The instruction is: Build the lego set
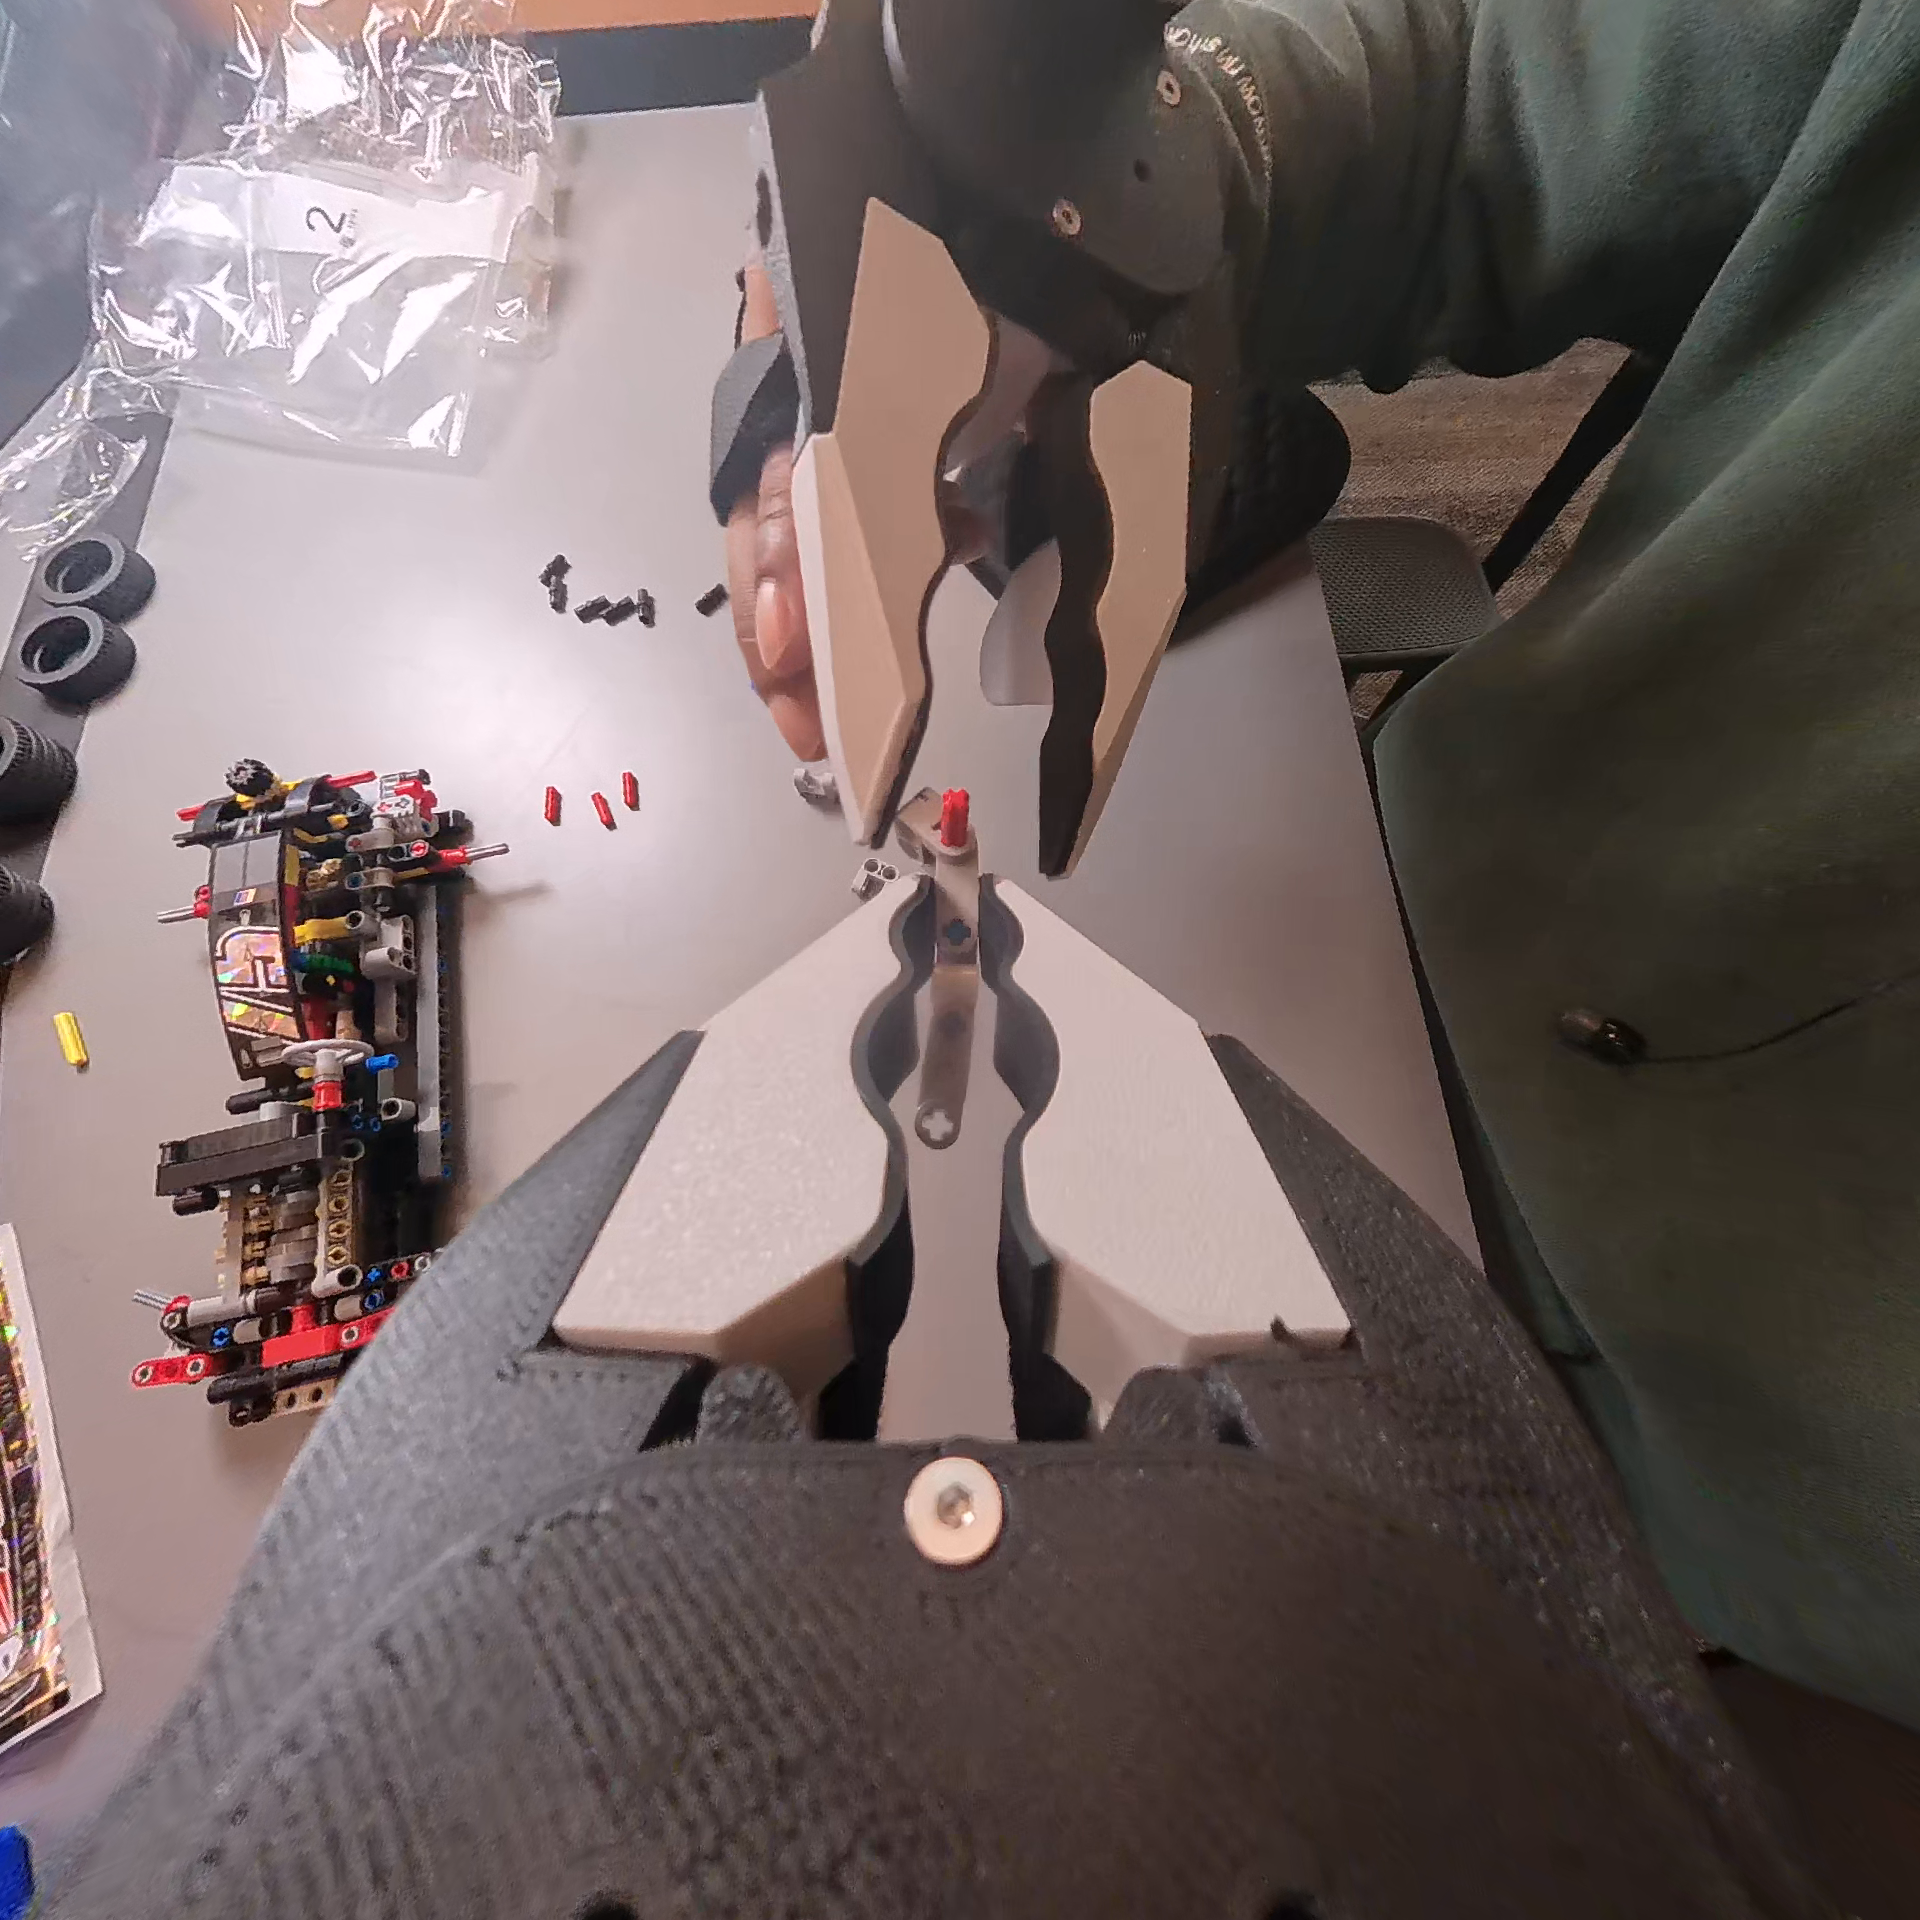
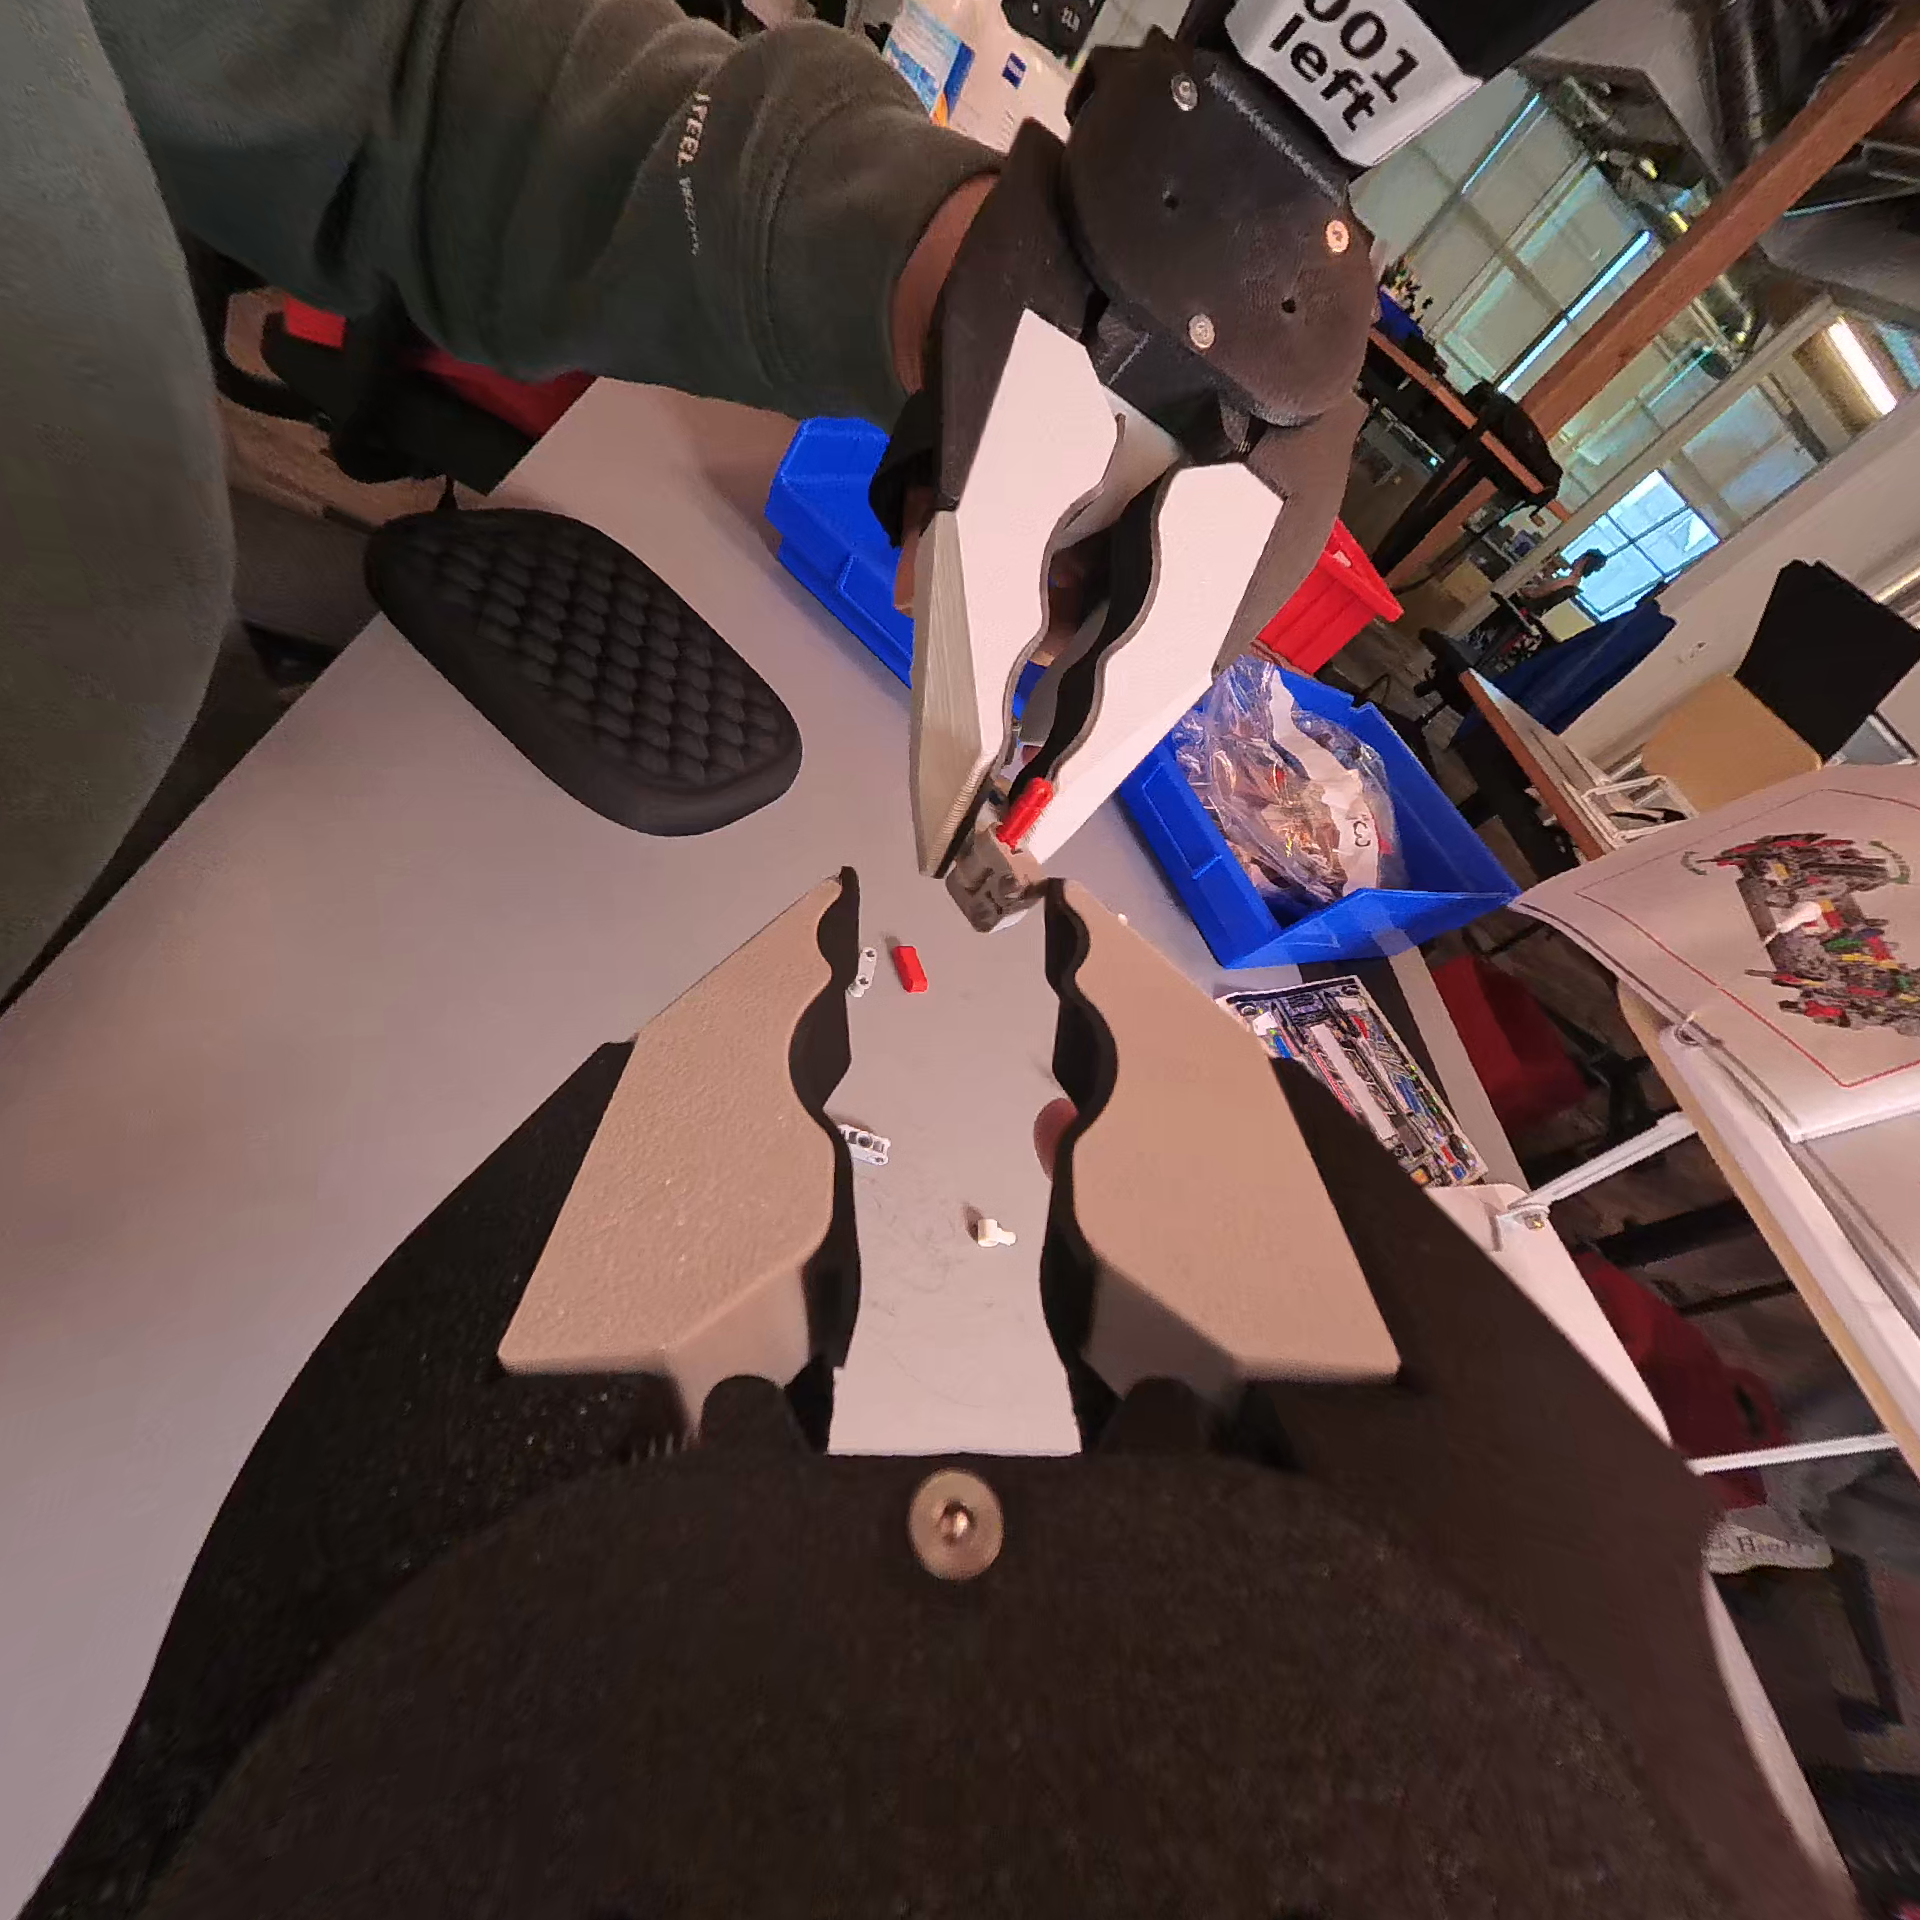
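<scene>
The left gripper [image 1: 951, 883] pinches a grey liftarm [image 1: 954, 987] steady so the spread right gripper [image 1: 966, 847] can seat the red pin [image 1: 953, 816].

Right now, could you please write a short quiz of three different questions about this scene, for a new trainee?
1. True or false: the left gripper is shut on a grey beam.
2. What colour is the pin standing in the beam's far end?
3. Where does the half-built car lie? A) in the blue bin B) on the table C) in the right gripper

Key: 1 true; 2 red; 3 B.
</scene>
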`<state>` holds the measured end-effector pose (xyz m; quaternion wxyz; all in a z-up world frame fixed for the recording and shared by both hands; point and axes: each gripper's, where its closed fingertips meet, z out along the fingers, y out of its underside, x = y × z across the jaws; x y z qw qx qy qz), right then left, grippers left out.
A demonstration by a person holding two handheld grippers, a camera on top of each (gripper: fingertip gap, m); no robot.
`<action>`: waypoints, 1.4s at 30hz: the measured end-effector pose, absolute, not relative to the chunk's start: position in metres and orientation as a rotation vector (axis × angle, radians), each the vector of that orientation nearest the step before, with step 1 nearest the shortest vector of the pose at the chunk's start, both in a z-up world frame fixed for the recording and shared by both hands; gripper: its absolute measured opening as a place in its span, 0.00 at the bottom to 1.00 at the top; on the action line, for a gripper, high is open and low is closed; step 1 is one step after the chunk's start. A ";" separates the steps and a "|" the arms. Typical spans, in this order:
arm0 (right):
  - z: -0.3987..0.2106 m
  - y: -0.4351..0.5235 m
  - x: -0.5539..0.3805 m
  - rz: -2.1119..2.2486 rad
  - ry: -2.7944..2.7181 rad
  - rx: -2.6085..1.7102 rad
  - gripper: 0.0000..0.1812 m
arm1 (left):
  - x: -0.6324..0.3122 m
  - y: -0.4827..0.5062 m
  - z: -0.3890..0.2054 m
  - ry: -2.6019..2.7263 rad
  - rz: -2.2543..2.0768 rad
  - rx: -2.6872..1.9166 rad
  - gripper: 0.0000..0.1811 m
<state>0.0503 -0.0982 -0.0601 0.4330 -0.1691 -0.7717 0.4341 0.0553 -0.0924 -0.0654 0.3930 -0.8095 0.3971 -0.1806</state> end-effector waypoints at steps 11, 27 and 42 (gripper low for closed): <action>-0.060 -0.095 0.052 1.062 -1.894 -0.438 0.18 | 0.054 -0.089 -0.065 0.987 -0.470 -2.064 0.03; -0.056 -0.085 0.050 1.269 -1.892 -0.612 0.09 | 0.056 -0.085 -0.063 0.988 -0.447 -2.072 0.03; -0.054 -0.075 0.050 1.364 -1.825 -0.783 0.10 | 0.051 -0.080 -0.062 0.912 -0.462 -2.097 0.03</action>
